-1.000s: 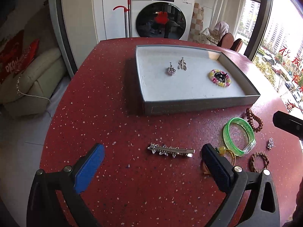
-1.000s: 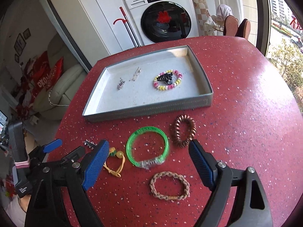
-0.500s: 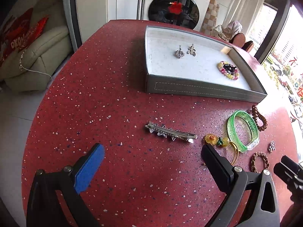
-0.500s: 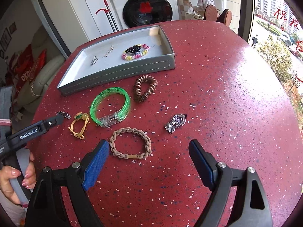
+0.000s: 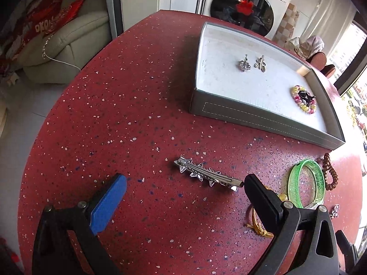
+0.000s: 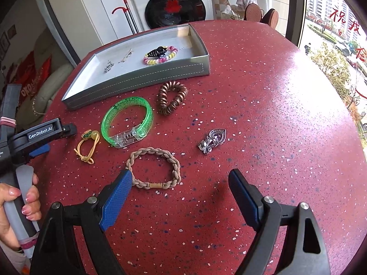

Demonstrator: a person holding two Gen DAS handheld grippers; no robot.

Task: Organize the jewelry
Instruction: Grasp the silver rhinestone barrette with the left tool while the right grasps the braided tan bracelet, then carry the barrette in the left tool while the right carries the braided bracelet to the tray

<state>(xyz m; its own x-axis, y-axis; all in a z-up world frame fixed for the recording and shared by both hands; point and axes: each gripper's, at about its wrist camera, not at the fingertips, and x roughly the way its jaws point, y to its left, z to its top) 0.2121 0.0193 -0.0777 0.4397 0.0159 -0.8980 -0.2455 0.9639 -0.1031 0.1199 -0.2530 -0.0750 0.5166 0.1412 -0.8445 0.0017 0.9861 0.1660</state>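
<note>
Both grippers hung low over the red speckled table (image 6: 263, 96), and neither had anything in its grasp. The left gripper (image 5: 183, 191) stood with its jaws spread wide, and the silver star hair clip (image 5: 207, 175) lay flat on the table between the two fingers, nearer the black right-hand one, touching neither pad that I could see. The right gripper (image 6: 180, 189) was gaping wide as well, bare table between its jaws; the braided beige bracelet (image 6: 153, 167) lay just ahead of its blue finger, so close I could not tell whether the tip touched it.

Ahead of that bracelet sat the green translucent bangle (image 6: 127, 121), with the yellow cord tie with a green bead (image 6: 88, 145) to its left and the brown coiled hair tie (image 6: 172, 97) to its right. The silver heart brooch (image 6: 213, 141) lay apart, off to the right. All of these were on the table, outside the tray.

The grey tray (image 6: 137, 80) stood farther back. Inside it were two small silver pieces (image 5: 252, 63) side by side, and a pink-and-yellow beaded bracelet (image 6: 160, 55) with a black claw clip (image 6: 157, 51) resting on it. At the left edge of the right wrist view, a hand (image 6: 20, 204) gripped the handle of the left gripper.
</note>
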